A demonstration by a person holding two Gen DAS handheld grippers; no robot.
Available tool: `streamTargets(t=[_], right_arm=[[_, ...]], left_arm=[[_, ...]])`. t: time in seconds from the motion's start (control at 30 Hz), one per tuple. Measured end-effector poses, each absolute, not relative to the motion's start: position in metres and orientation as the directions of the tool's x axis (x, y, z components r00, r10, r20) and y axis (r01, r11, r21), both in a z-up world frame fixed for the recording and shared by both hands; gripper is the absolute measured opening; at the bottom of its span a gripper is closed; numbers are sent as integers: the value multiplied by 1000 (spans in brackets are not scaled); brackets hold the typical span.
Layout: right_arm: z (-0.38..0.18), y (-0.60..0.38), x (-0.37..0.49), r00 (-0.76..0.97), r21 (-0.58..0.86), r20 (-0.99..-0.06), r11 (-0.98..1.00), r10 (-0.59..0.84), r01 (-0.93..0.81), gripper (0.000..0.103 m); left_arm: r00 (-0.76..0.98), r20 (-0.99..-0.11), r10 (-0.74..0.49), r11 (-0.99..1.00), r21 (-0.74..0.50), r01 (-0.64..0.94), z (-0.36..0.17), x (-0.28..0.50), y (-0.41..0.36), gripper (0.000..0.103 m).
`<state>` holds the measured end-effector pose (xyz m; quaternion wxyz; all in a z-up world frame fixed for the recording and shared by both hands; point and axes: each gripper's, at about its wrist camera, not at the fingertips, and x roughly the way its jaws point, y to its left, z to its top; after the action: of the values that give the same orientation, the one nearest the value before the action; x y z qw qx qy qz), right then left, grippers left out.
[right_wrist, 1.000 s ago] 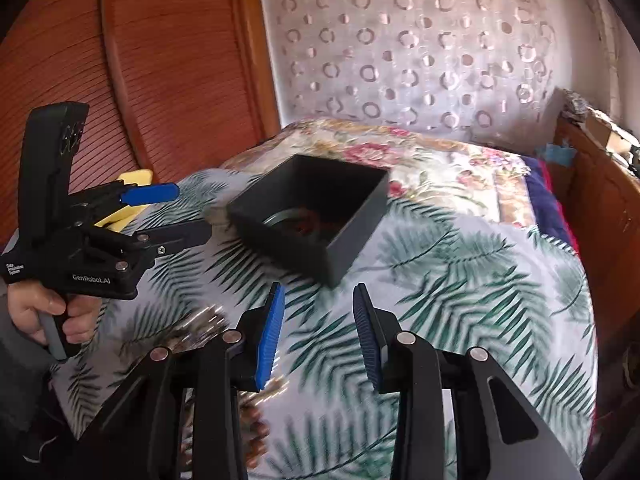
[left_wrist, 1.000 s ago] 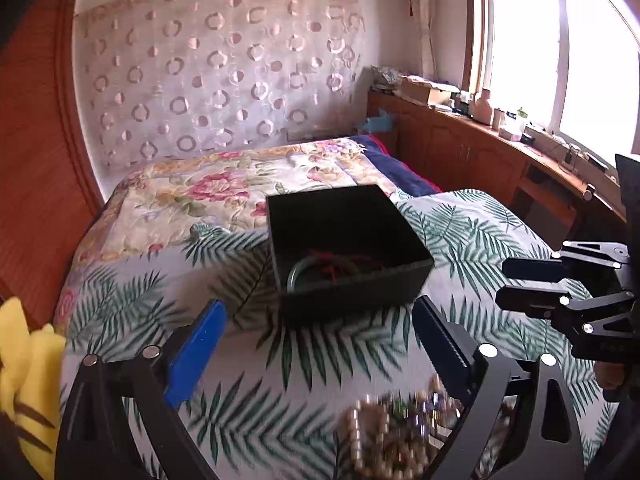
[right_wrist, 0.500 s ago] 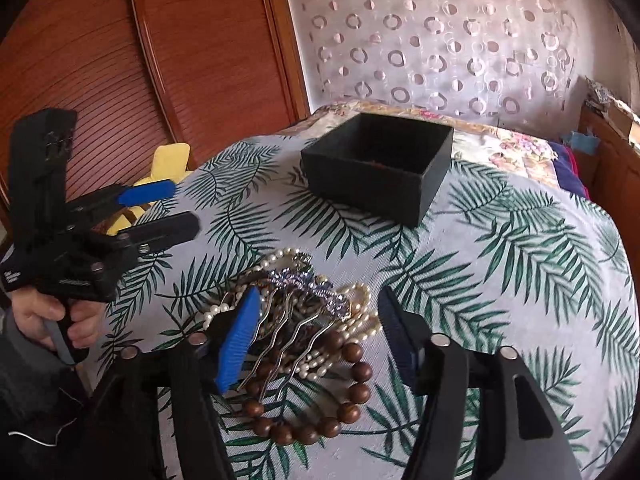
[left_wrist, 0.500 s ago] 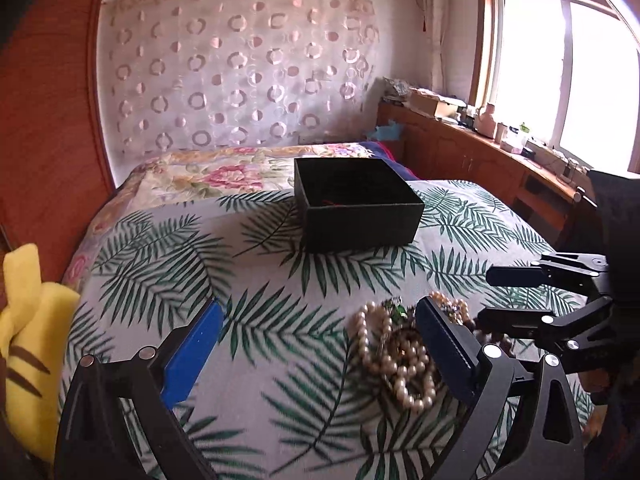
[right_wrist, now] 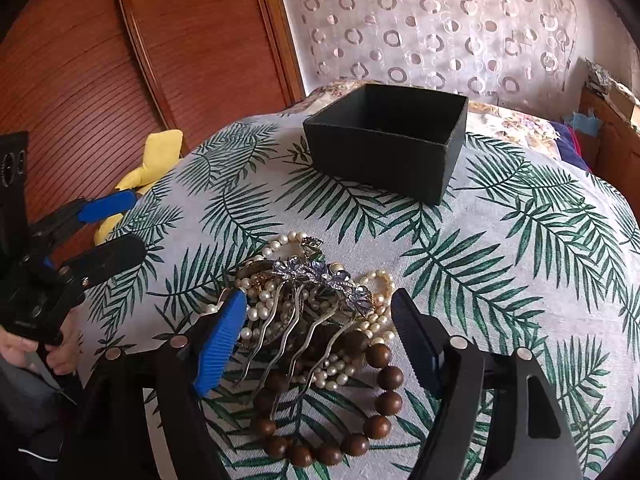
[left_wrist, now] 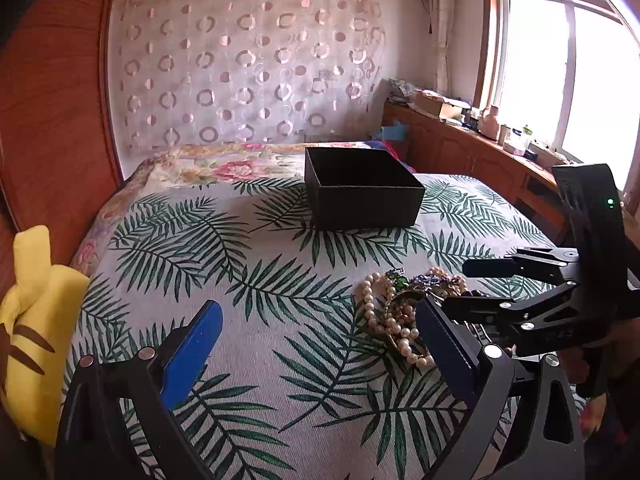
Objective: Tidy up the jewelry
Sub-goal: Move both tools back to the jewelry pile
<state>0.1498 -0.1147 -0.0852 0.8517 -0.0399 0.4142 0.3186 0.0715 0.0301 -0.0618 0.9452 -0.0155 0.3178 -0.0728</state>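
Observation:
A jewelry pile (right_wrist: 312,304) lies on the palm-leaf cloth: a silver hair comb (right_wrist: 304,312), pearl strands (right_wrist: 260,304) and a brown wooden bead bracelet (right_wrist: 360,412). It also shows in the left wrist view (left_wrist: 404,312). My right gripper (right_wrist: 320,336) is open, its fingers either side of the comb, just above the pile. My left gripper (left_wrist: 316,356) is open and empty, left of the pile. A black open box (right_wrist: 388,140) stands beyond the pile, also in the left wrist view (left_wrist: 360,188); its inside is hidden.
A yellow plush toy (left_wrist: 32,320) lies at the bed's left edge by a wooden wall panel (right_wrist: 120,60). A floral quilt (left_wrist: 224,164) lies behind the box. A wooden counter with clutter (left_wrist: 480,132) runs under the window at the right.
Both grippers have pulled back from the box toward the pile. The right gripper has opened wider and come down around the comb.

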Motion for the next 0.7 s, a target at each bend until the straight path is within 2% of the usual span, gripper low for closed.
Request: streamTargets(t=[0.43,0.53,0.7], right_arm=[[-96,-101,157,446,154,-758,795,476,-586,77],[-96,-96,155,465,97,-765,793,445,-601,72],[-94,-96,158,447,118,-766,784,462,-609,60]], left_arm=[[789,-598,-144,989,-82,119,-62,67,33,94],[787,-599,-145,989,-82,120,-62,67,34,94],[784,-603,-144,990,-83,117,-64,67,33,93]])
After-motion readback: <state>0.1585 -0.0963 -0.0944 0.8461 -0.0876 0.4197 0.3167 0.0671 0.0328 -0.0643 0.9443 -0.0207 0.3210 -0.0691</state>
